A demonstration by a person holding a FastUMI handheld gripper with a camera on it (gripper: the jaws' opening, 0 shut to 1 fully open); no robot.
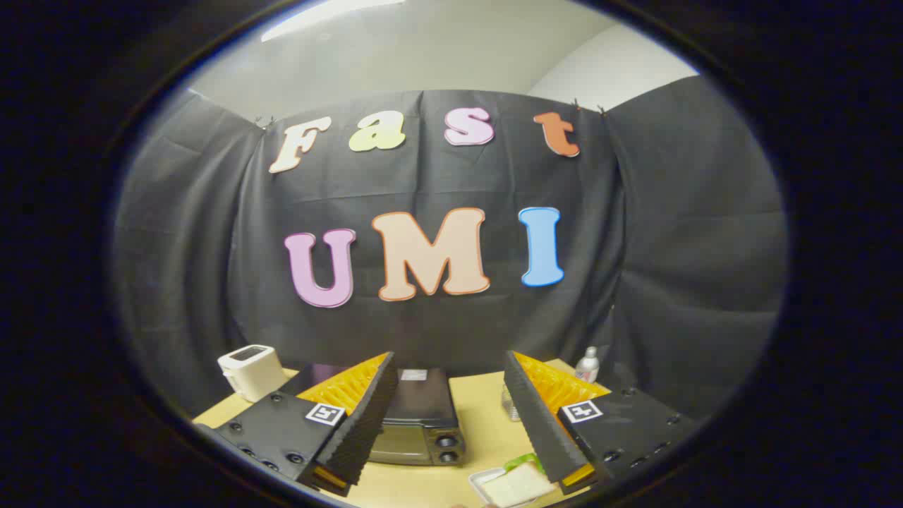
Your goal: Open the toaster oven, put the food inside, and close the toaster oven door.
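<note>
A black toaster oven (421,416) stands on the wooden table (483,416), seen from above, with its glass door shut and two knobs at its right end. It lies just ahead of my gripper (451,423), partly behind the left finger. The fingers stand wide apart with nothing between them, so the gripper is open and held well above the table. A sandwich with a green leaf (518,481) rests on a small white tray (481,481) by the right finger's near end.
A white pop-up toaster (250,370) sits at the table's back left corner. A small white bottle (587,365) stands at the back right, and a clear jar (508,403) peeks out beside the right finger. The black cloth wall closes off the back.
</note>
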